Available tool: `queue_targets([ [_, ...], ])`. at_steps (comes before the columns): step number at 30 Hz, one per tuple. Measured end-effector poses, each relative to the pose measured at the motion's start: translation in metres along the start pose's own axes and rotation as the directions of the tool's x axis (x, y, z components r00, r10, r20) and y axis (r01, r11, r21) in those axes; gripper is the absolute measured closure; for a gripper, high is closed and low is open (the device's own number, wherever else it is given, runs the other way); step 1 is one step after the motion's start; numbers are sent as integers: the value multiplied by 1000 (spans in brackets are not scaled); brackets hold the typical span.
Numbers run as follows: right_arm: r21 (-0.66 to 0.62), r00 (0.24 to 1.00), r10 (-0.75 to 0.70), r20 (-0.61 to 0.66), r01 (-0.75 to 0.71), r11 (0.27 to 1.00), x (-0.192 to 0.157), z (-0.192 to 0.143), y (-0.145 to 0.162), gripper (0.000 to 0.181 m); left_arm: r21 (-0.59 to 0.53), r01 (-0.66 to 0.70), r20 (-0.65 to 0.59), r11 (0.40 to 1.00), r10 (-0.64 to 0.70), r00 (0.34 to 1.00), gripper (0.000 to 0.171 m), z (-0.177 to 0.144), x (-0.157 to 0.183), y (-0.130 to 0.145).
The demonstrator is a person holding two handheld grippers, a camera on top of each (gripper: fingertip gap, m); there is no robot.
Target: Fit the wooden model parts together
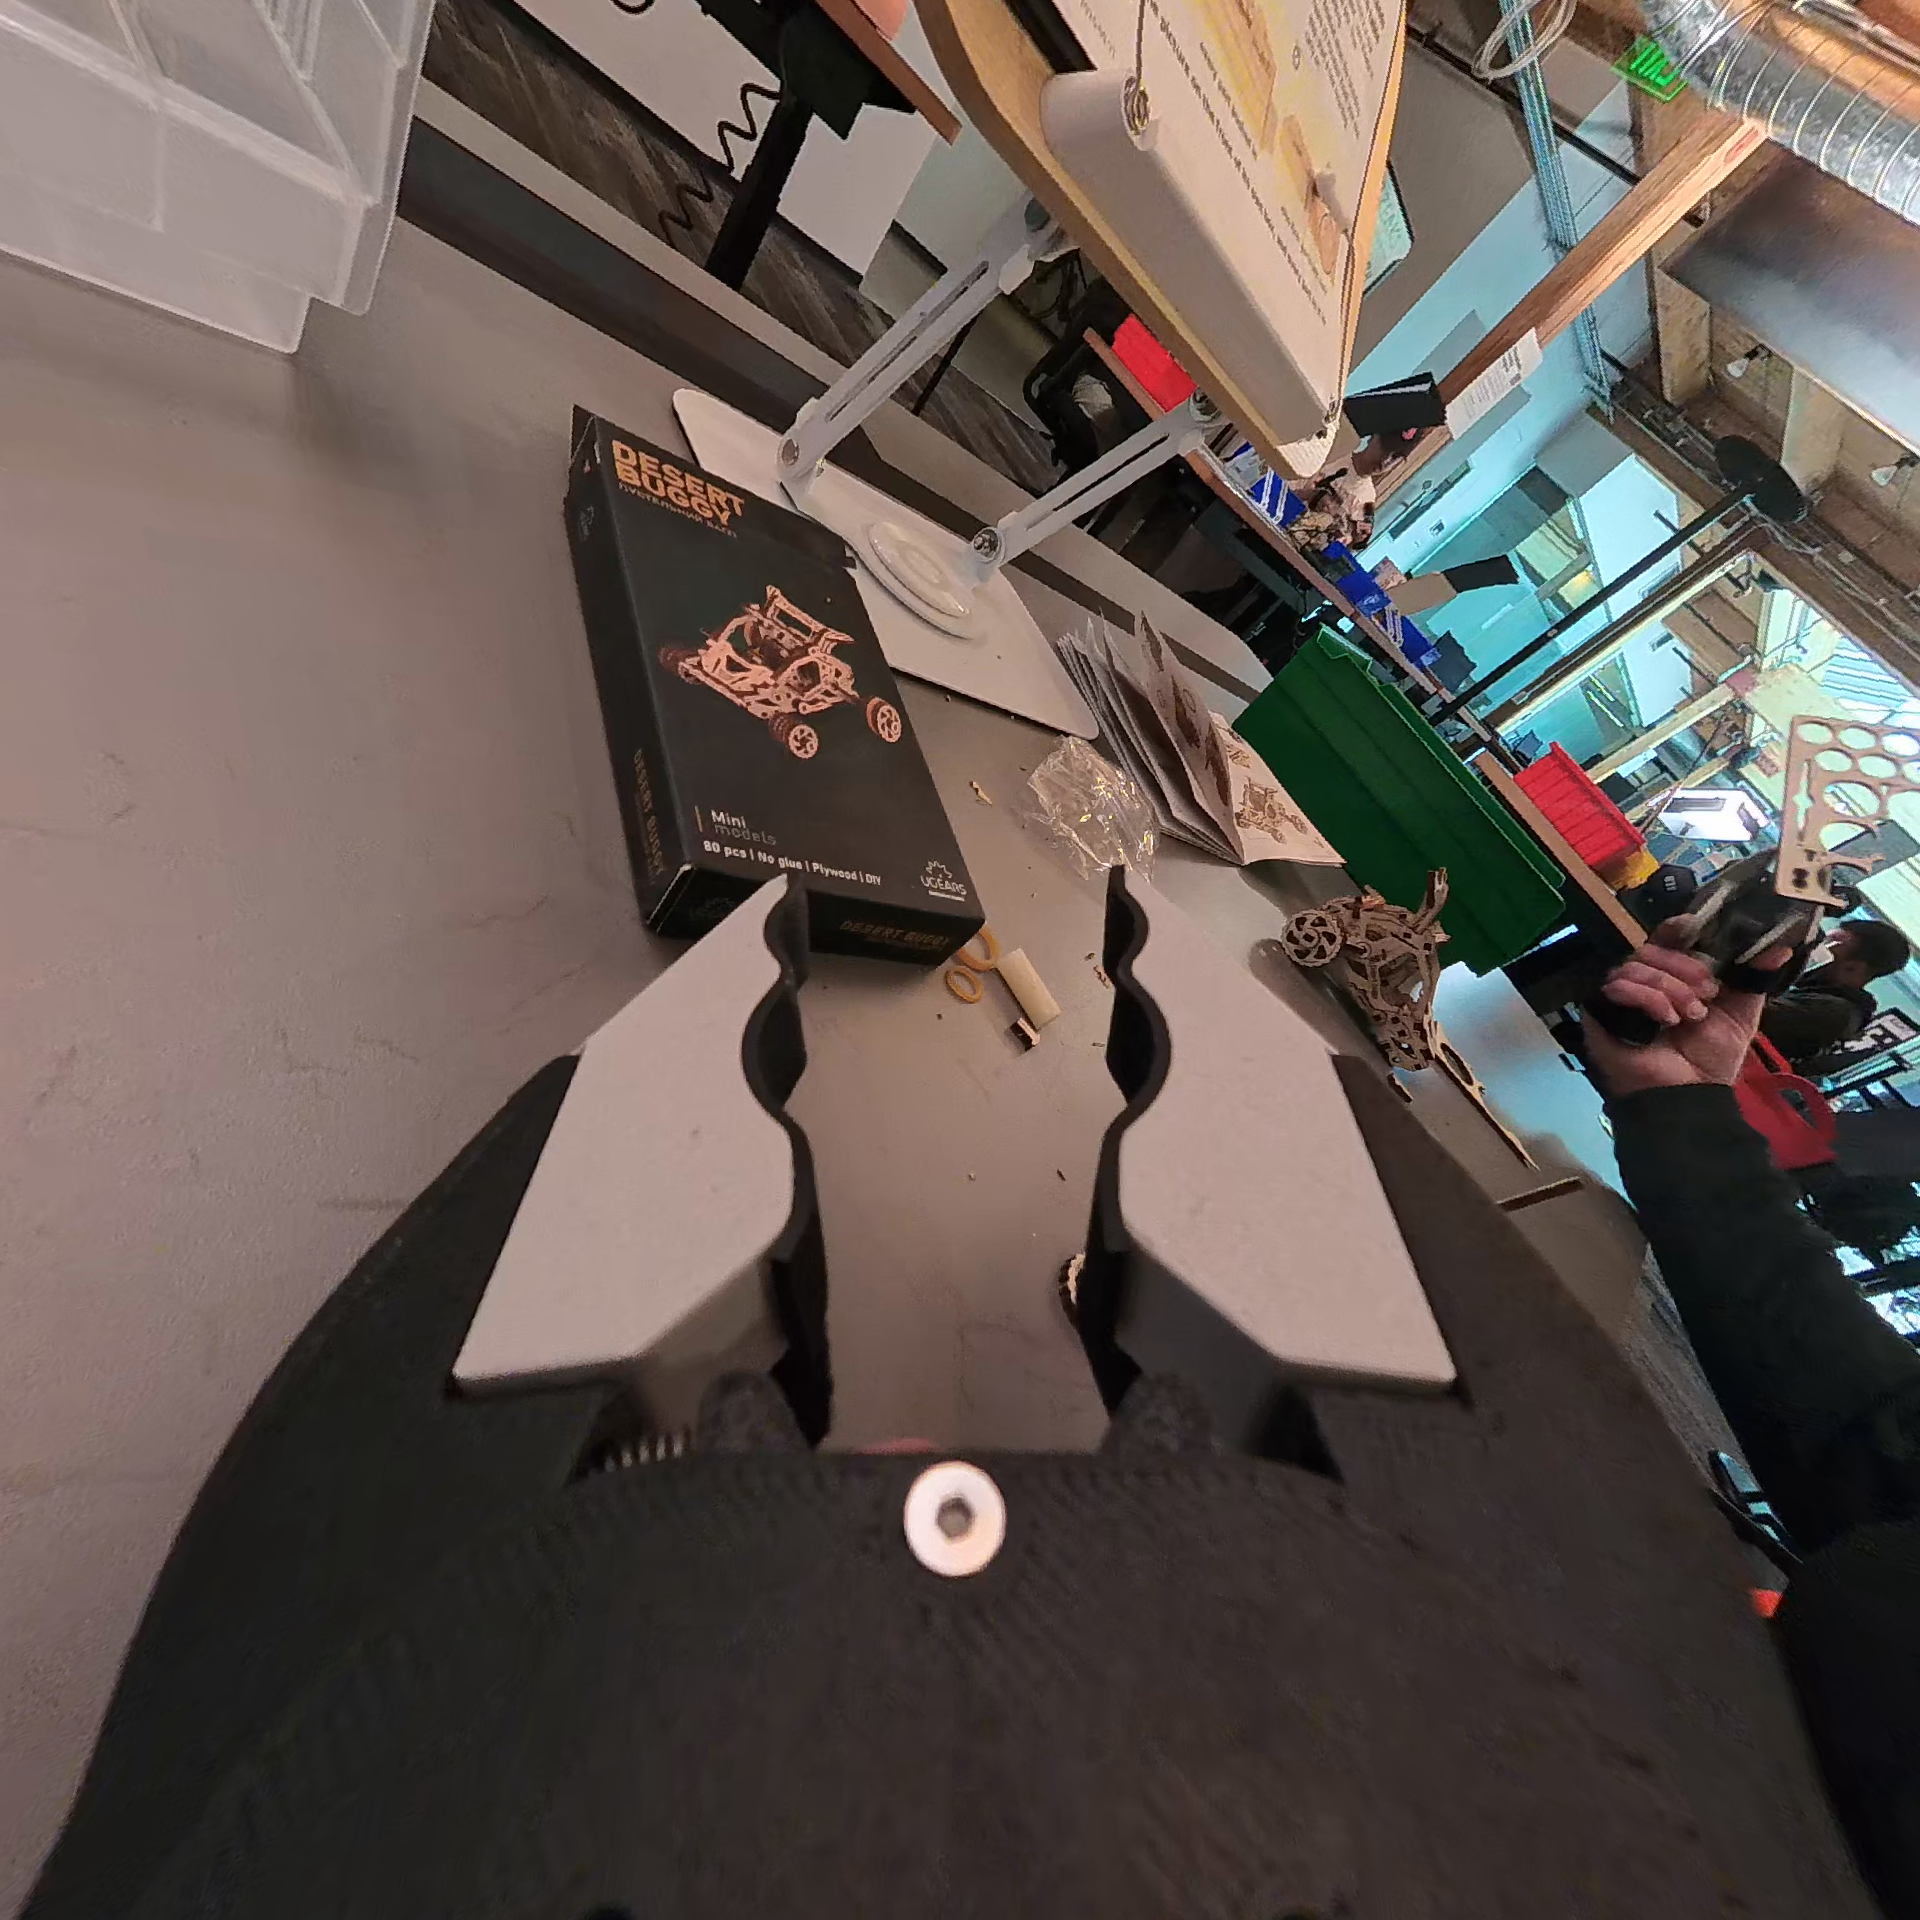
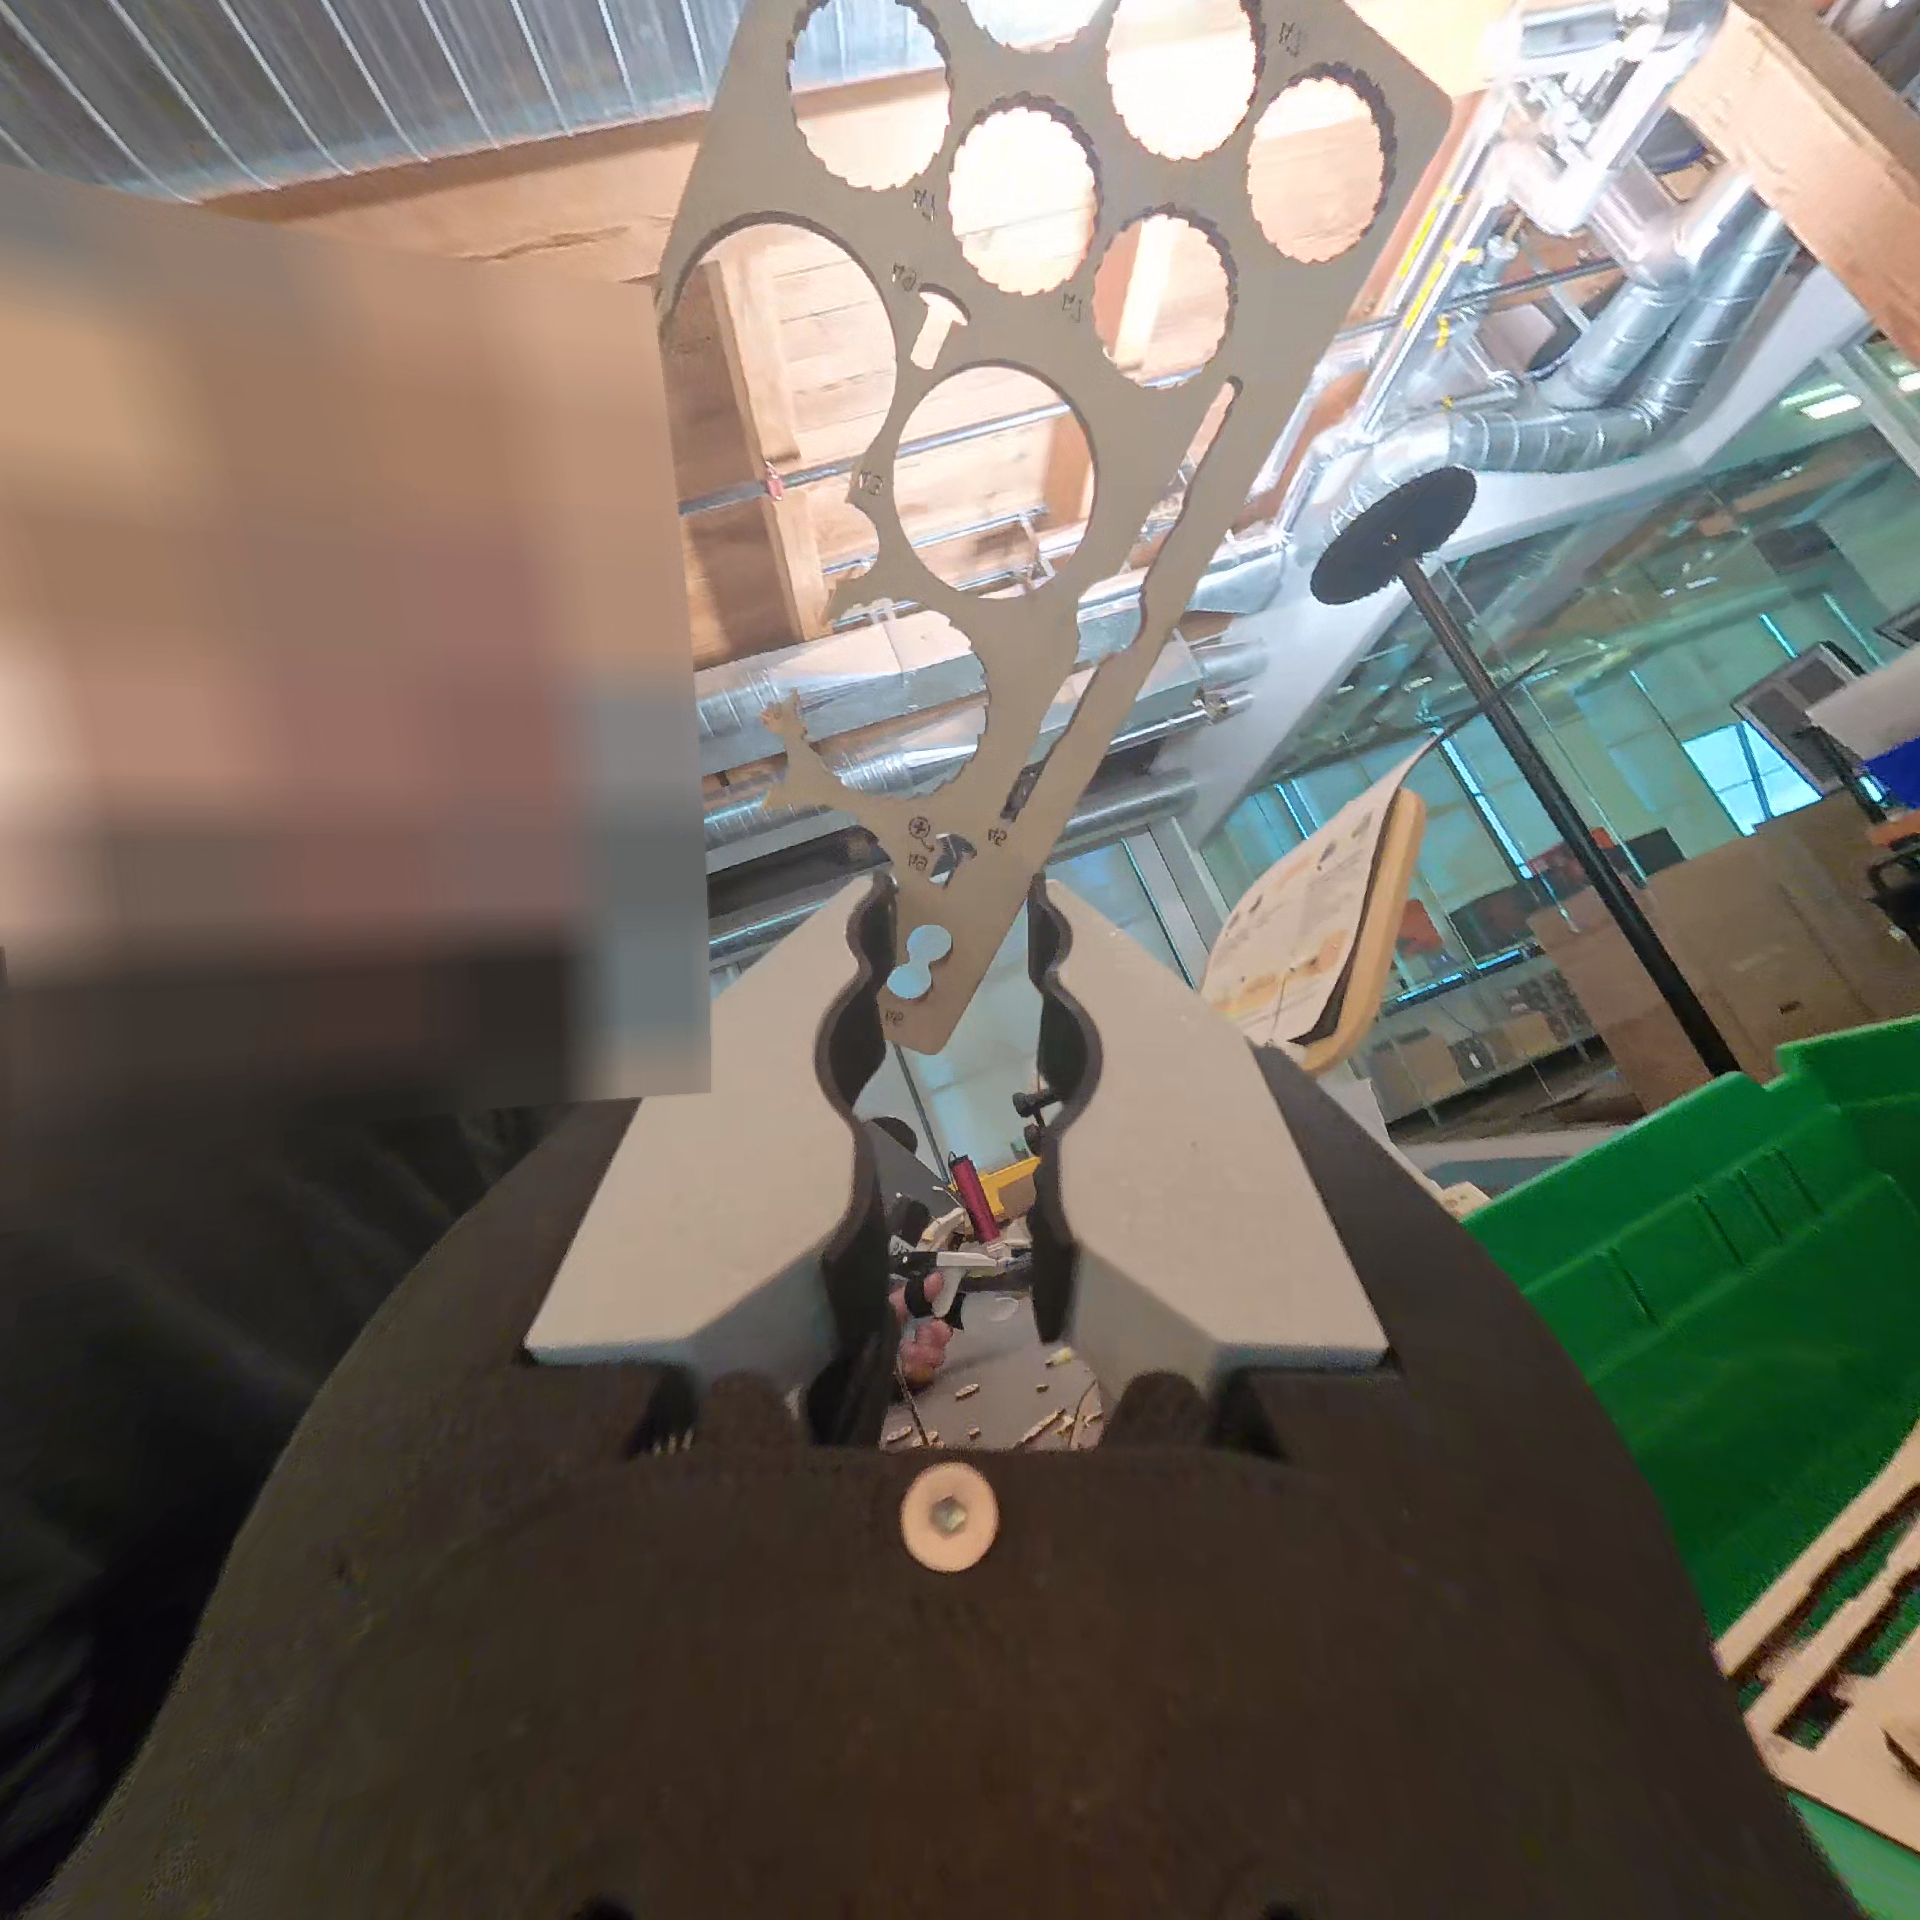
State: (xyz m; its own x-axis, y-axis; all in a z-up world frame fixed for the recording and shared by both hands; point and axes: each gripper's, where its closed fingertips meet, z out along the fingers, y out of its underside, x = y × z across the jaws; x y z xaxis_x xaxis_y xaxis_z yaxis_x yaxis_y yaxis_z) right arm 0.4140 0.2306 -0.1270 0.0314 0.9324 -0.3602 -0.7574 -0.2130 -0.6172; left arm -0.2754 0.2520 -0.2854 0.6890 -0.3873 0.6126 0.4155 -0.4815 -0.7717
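Plywood sheet (image 2: 997, 499), its round holes punched out, sits pinched by its corner in our right gripper (image 2: 956, 935). Our left gripper (image 1: 951, 914) gapes empty above the table (image 1: 260, 727), near the half-built model (image 1: 1371, 966).

Both views are bright and bent at the edges by wide lenses. Daylight from the windows (image 1: 1621, 582) beyond the green bin (image 1: 1392, 790) leaves the table (image 1: 260, 727) evenly lit, with soft shadows. The wooden sheet (image 2: 1039, 436) stands dark against the glowing ceiling above it.

Grey-fingered black claw (image 1: 951, 904), dark sleeve (image 1: 1756, 1247)
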Motion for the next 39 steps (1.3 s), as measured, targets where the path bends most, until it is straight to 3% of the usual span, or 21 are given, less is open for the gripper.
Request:
queue_targets([
  [19,-55,992,0,128,7,998,-14,12,17,159,5,-3,-2,1000,3,1000,118,-1,0,-1],
  [39,-87,988,3,155,10,996,-19,16,29,159,3,-4,-3,1000,4,1000,118,-1,1,0],
])
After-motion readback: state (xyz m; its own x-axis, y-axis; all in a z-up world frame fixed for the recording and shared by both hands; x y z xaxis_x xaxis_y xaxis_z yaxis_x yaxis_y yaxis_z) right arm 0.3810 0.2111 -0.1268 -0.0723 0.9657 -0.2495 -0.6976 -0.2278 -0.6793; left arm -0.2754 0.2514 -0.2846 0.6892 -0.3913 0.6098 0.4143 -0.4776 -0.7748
